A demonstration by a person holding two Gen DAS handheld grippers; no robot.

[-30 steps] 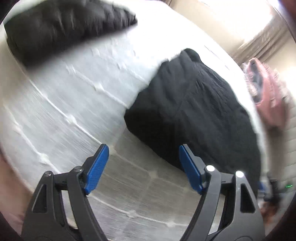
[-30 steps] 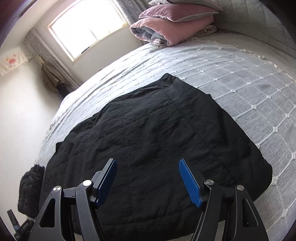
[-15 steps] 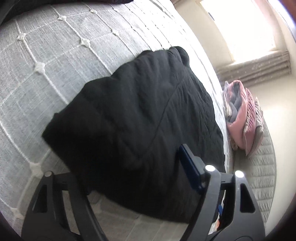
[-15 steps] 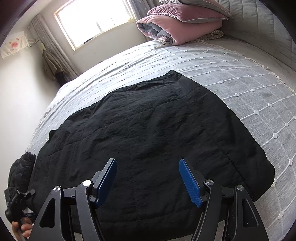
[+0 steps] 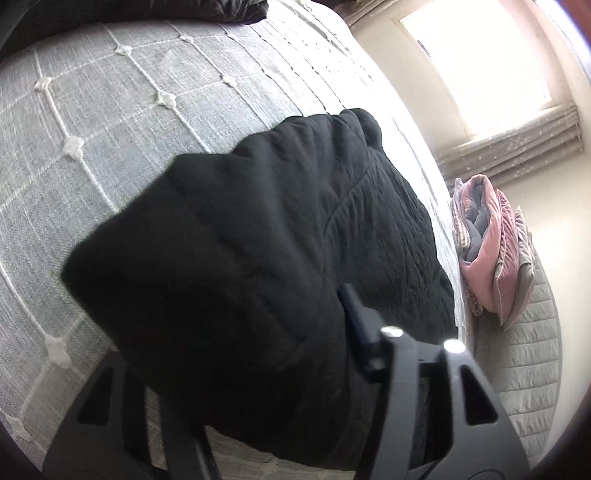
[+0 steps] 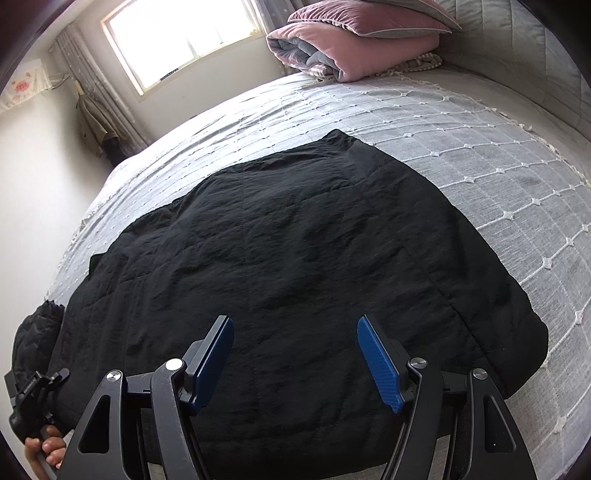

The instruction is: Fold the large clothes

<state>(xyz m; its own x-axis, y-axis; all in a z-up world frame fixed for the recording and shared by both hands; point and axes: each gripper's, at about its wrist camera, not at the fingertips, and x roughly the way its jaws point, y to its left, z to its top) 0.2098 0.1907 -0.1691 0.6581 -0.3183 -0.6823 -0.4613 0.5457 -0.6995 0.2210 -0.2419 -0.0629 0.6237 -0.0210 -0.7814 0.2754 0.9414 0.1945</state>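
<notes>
A large black quilted garment [image 6: 295, 258] lies spread flat on the grey bedspread [image 6: 498, 177]. My right gripper [image 6: 295, 354] is open and empty, hovering just above the garment's near edge. In the left wrist view the same garment [image 5: 258, 240] fills the middle, and its near corner lies between the fingers of my left gripper [image 5: 240, 332]. The jaws are still spread wide; the cloth hides the left blue pad. The left gripper and the hand holding it also show in the right wrist view [image 6: 33, 398] at the garment's left end.
A folded pink and grey quilt with pillows [image 6: 351, 40] sits at the bed's head by the padded headboard [image 6: 517, 37]. Another black garment [image 5: 147, 11] lies at the far edge of the bed. A bright window [image 6: 184, 37] is beyond the bed.
My left gripper swung across the bed and moved in onto the garment's corner, which now lies between its fingers. My right gripper drew back and rose slightly, staying open.
</notes>
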